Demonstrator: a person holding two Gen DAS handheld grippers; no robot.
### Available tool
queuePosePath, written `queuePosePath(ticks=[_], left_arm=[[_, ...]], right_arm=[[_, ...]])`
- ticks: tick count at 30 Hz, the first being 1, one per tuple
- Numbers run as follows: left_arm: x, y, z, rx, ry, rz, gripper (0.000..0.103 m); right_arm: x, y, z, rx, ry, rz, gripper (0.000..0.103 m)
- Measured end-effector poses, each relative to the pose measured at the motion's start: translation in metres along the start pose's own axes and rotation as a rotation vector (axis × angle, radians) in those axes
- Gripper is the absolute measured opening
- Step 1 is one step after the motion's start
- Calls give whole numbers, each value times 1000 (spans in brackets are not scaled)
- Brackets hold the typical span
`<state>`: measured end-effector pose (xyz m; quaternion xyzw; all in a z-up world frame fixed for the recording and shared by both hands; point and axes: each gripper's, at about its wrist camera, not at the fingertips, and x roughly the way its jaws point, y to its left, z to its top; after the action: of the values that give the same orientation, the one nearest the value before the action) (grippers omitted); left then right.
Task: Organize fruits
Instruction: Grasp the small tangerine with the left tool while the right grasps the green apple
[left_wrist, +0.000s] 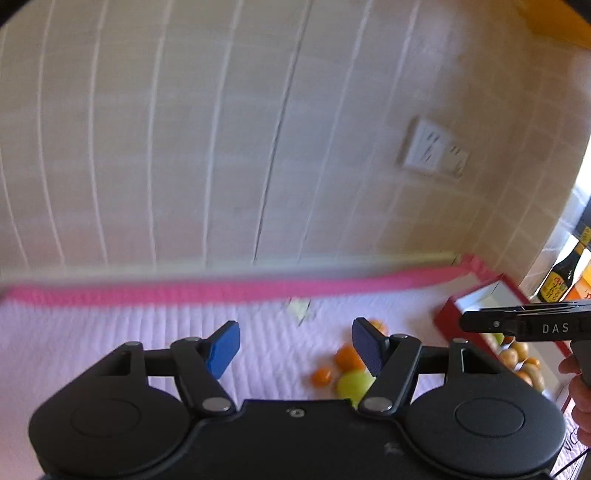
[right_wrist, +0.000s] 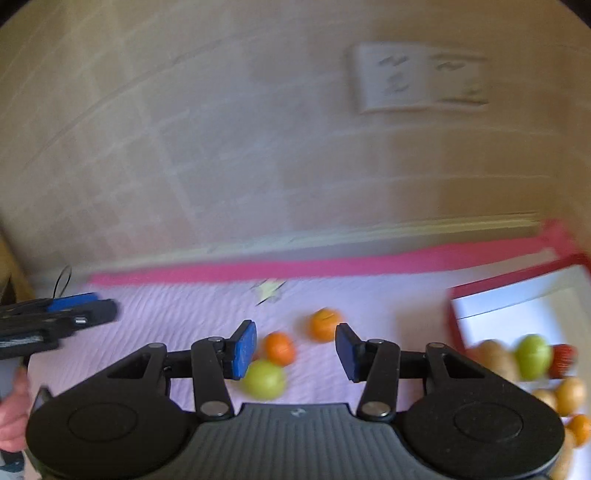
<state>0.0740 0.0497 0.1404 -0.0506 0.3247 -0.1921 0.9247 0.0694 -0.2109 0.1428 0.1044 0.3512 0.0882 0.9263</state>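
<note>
Both my grippers hang above the table, pointing down at the lilac quilted mat (right_wrist: 177, 325), nothing between either pair of pads. Left gripper (left_wrist: 295, 349) stands wide and empty. Right gripper (right_wrist: 295, 349) shows a clear gap too, narrower by my read, also empty.

Loose fruit lies on the mat ahead: a green fruit (right_wrist: 265, 379) just beside two oranges (right_wrist: 279, 348) (right_wrist: 325, 324), all near my right gripper's left pad. More fruit sits in the red-rimmed box (right_wrist: 517, 306) at the right.

Risks as I judge them:
- Both views are smeared; coming down fast could clip a round fruit and send it rolling toward the mat's pink edge (right_wrist: 332, 264).
- The green fruit and nearer orange sit almost touching; closing on one could shove the other away.
- Grippers share close airspace; the left one (right_wrist: 74, 314) shows at my right view's edge. Collision possible if both reach for the same cluster.
</note>
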Motion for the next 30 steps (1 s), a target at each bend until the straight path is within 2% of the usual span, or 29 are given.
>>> queuePosePath(ticks=[5,8,11,12,17,23,25,30], left_arm=[[53,4,-19,44,101,-33,67],[89,12,-22,5,182,-103,51],[118,18,-25,-69,250,-195,49],[126,18,-27,-80,265,-205,49],[147,5,-34,-45,296,-194,48],[159,2,-38,-40,298,-187,35],[159,-1,-39,-23,297,-176,25],[158,-5,-40,-14,296,-154,24]], right_arm=[[43,25,-18,-43,103,47,50],[65,30,-32,-54,146,50,49],[81,35,-45,-80,152,34,49],[85,36,-48,-89,153,28,49],[109,38,-54,-130,171,-6,50],[119,40,-55,-158,171,-3,51],[122,41,-56,-162,173,-11,51],[124,39,-56,-141,167,2,52]])
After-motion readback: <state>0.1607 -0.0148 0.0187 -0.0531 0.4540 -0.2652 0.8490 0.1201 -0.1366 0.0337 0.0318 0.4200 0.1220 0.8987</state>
